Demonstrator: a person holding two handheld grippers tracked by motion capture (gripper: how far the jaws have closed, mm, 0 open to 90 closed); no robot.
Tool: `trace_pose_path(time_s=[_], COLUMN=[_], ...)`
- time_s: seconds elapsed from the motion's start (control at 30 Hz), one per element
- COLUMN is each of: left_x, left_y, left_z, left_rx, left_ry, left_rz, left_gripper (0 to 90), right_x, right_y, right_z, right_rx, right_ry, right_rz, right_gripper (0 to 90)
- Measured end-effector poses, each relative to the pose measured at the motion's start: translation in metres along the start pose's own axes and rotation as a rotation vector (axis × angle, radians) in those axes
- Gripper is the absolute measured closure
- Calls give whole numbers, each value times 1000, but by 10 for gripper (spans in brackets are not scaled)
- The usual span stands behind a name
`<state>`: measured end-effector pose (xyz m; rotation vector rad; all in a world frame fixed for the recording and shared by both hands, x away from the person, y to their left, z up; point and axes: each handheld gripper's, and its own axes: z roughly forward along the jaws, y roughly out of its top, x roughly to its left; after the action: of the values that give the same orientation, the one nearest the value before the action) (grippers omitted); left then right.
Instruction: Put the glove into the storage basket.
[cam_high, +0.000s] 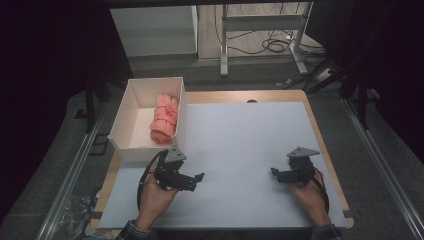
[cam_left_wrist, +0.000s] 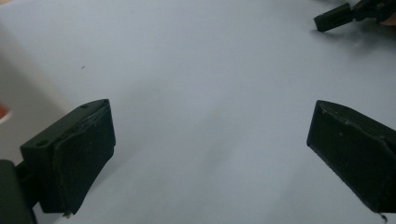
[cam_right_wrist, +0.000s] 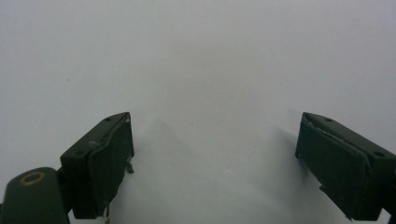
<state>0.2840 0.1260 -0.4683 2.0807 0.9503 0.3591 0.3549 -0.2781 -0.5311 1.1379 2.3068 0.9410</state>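
A rolled pink cloth (cam_high: 164, 120) lies inside an open white box (cam_high: 131, 145) at the table's left edge. My left gripper (cam_high: 197, 181) is held just in front of the box's near right corner and points right across the white mat (cam_high: 240, 135). In the left gripper view it (cam_left_wrist: 210, 154) is open with nothing between its jaws, and the box wall (cam_left_wrist: 18, 100) stands at the left. My right gripper (cam_high: 275, 174) is held at the mat's right side and points left. Seen from its own camera, it (cam_right_wrist: 215, 158) is open and empty over bare mat.
The mat covers a wooden table (cam_high: 320, 135) whose rim shows at the right and far sides. The right gripper's jaw tip (cam_left_wrist: 332, 17) appears far off in the left gripper view. Beyond the table are a desk frame (cam_high: 262, 30) and floor cables (cam_high: 277, 45).
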Motion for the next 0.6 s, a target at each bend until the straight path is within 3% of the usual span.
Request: trace_pose_path(time_s=[0.13,0.33,0.6], left_x=[-9,-14,-17], left_y=[-1,-6,-13], left_z=[15,33,50], left_rx=[12,25,45], left_ry=[-19,-48,-48], left_rz=[23,26,40], left_gripper=[15,14,14], right_x=[0,0,0], right_y=[0,0,0], right_z=[0,0,0], right_rx=[0,0,0], right_ry=[0,0,0], right_rz=[0,0,0], right_gripper=[116,116,116])
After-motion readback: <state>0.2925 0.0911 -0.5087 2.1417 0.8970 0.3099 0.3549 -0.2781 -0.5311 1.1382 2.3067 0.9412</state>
